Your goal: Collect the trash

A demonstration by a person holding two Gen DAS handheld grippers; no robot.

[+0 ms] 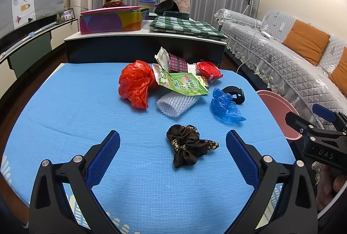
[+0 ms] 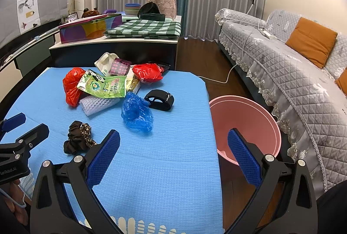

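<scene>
Left wrist | our left claw (image 1: pixel 172 156) agape, empty | blue crumpled bag (image 1: pixel 225 105) ahead-right, nearer right claw (image 2: pixel 173 156), also agape

mat (image 1: pixel 65 103): blue, matt, fine woven-grid texture, under both claws
scrunchie (image 1: pixel 188 147): dark satin cloth, soft sheen, between left claw's fingers
pads (image 1: pixel 104 158): blue, ribbed rubbery grid; arms matt black plastic
red bag (image 1: pixel 134 84): thin crinkled glossy plastic, ahead of left claw
pouch (image 1: pixel 184 84): green glossy printed foil
bin (image 2: pixel 245 123): smooth pink plastic, beyond right claw's right finger
</scene>
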